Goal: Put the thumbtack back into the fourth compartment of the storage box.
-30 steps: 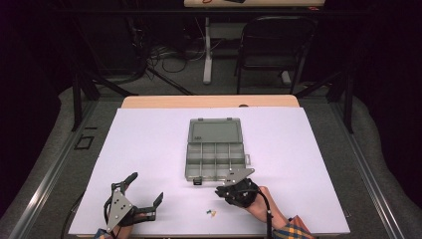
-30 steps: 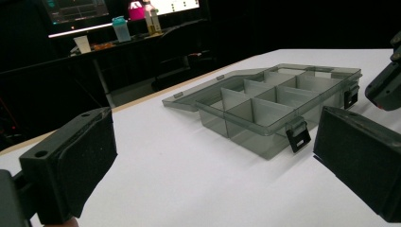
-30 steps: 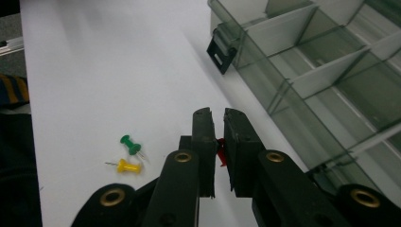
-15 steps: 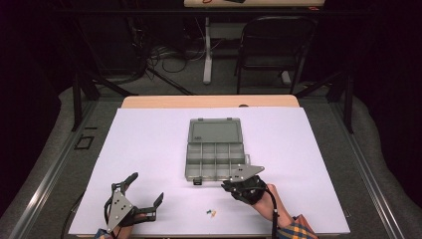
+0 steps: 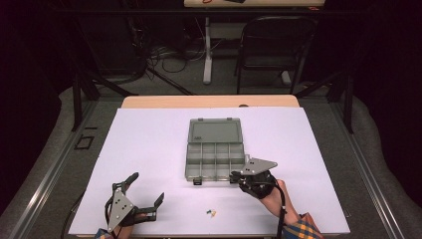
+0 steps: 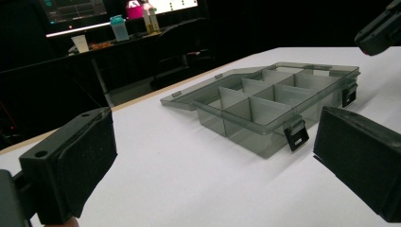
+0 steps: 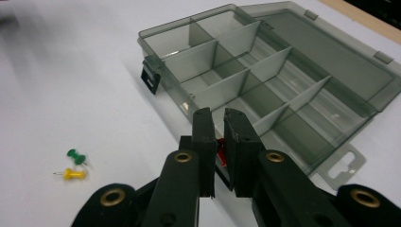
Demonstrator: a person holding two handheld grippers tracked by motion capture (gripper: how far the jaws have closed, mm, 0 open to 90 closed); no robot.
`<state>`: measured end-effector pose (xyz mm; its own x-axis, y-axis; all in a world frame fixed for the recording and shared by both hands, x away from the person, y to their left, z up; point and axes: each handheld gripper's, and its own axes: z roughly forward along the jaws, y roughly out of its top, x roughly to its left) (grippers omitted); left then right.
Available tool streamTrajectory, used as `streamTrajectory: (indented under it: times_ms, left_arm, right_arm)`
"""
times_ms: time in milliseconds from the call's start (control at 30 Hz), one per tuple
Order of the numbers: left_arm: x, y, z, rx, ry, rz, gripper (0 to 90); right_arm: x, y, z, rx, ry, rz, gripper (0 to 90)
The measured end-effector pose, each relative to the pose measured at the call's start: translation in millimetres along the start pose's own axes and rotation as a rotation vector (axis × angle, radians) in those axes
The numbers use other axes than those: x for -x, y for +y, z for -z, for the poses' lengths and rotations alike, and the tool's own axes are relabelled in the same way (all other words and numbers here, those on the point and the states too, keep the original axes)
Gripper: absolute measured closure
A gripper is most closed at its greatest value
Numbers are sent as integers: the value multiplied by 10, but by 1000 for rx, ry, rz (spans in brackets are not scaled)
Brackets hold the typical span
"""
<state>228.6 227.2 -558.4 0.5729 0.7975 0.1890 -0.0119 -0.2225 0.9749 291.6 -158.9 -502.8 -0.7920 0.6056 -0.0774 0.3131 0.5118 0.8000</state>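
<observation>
- The right gripper (image 7: 215, 137) has its jaws pressed nearly together, pinching a small red thing (image 7: 220, 157); it may be a pushpin, but too little shows to be sure.
- Just past its tips lies the open grey box (image 7: 265, 71), its near right corner touching or nearly under the jaws; the dividers make eight compartments, and the lid lies flat on the far side.
- To this gripper's left, on the bare sheet, lie a green pushpin (image 7: 75, 156) and a yellow pushpin (image 7: 71, 174), just beside each other and well apart from the box.
- The left gripper (image 5: 144, 199) rests low at the table's near edge, jaws spread wide with nothing between them; the box (image 6: 279, 101) lies ahead of it.
- Nothing stands between either gripper and the box.
- A white sheet (image 5: 149, 144) covers the table (image 5: 209, 101).
- Beyond are a dark room, a black chair (image 5: 273, 45), and cables (image 5: 164, 55) on the floor.
</observation>
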Motion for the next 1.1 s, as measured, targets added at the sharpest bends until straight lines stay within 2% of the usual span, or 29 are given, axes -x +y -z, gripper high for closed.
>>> streamTrajectory:
  times_ms: [567, 833, 1100]
  left_arm:
    - [7, 4, 3, 2, 1, -2, 3]
    - [6, 3, -4, 1, 0, -3, 4]
    - [7, 4, -4, -1, -1, -4, 4]
  right_arm:
    - [174, 87, 88, 33, -103, -9, 833]
    - [289, 155, 29, 35, -148, -14, 833]
    - [378, 196, -58, 31, -170, -28, 833]
